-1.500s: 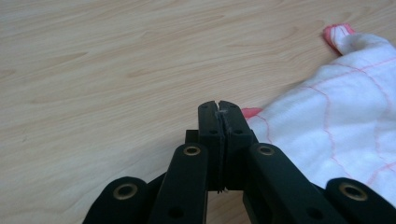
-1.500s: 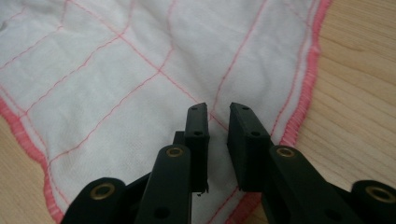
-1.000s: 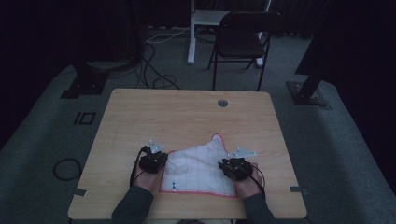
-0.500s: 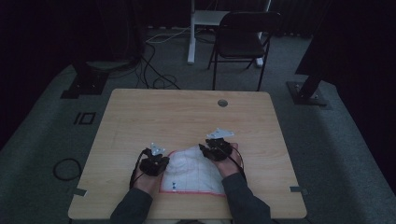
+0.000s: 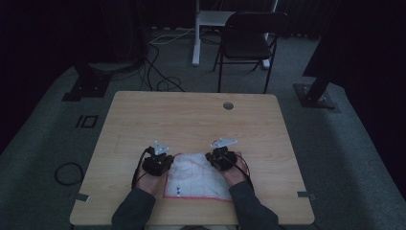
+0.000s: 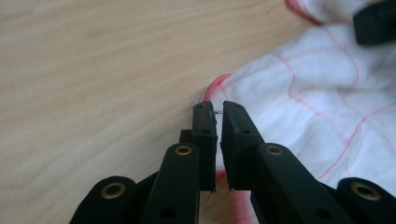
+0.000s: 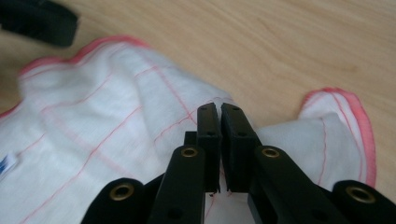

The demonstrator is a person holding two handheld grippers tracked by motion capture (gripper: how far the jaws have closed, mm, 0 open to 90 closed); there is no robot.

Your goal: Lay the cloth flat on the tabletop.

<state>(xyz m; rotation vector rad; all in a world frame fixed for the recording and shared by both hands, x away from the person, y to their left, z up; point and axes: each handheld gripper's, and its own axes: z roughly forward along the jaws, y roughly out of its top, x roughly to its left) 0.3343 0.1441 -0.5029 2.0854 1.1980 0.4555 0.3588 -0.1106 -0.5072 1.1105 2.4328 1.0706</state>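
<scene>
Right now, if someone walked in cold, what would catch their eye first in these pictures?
Probably the white cloth with red edging, lying at the near edge of the wooden table between two hands. The left claw is closed at its red hem, and the right claw is pinched on a fold of it. Beyond the table stands a dark folding chair.

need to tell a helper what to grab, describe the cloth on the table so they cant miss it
Start at the light wooden table and look along its near edge, where the person's two hands come in. The cloth lies flat between the left gripper and the right gripper. It is the one soft thing there: white, crossed by thin red lines, with a red-pink hem and a small blue mark near its near edge.
</scene>
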